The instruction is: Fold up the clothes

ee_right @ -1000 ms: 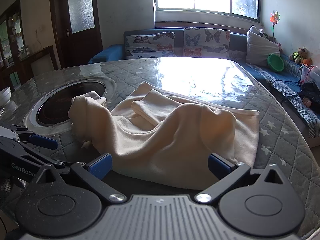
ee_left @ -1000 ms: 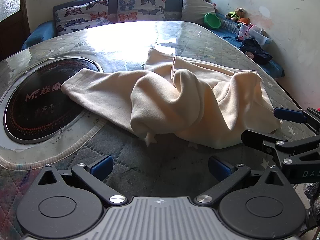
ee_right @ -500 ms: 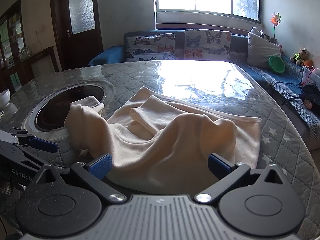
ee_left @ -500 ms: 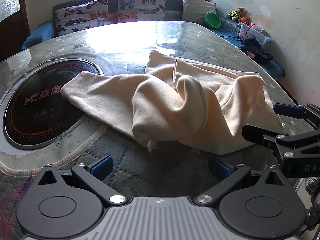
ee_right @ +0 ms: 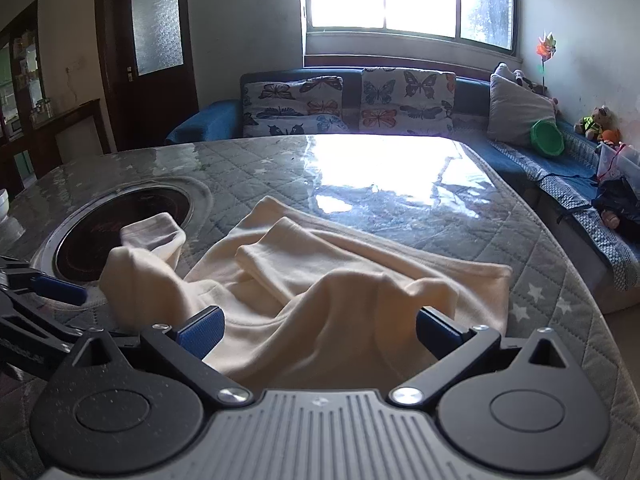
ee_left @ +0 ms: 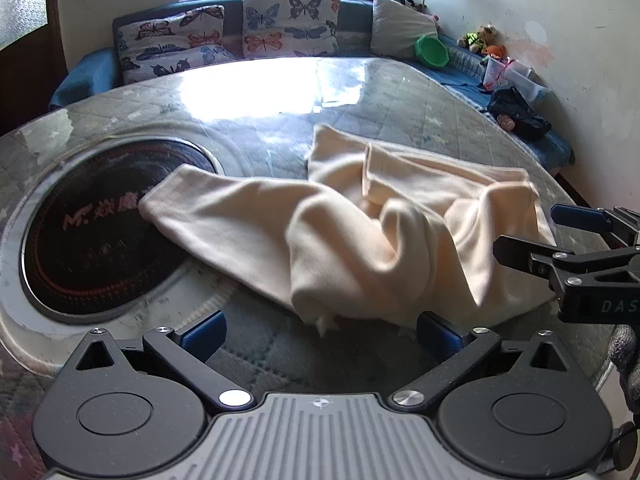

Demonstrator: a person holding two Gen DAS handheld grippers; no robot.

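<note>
A cream sweatshirt (ee_left: 360, 240) lies crumpled on the quilted round table (ee_left: 260, 120), one sleeve reaching left over the dark round hotplate (ee_left: 92, 232). My left gripper (ee_left: 320, 330) is open, its blue pads at the garment's near edge. My right gripper (ee_right: 320, 330) is open, with the sweatshirt (ee_right: 320, 292) bunched between and just beyond its pads. The right gripper also shows at the right of the left wrist view (ee_left: 568, 240), and the left gripper at the left of the right wrist view (ee_right: 40, 300).
A blue sofa with butterfly cushions (ee_right: 348, 100) runs behind the table, with a green bowl (ee_right: 547, 138), toys and dark clothes (ee_left: 516, 114) on the right bench. A dark door (ee_right: 148, 48) stands at the back left.
Both grippers have moved forward, closer to the sweatshirt's near edge. The cloth has shifted and bunched slightly. Both stay open.
</note>
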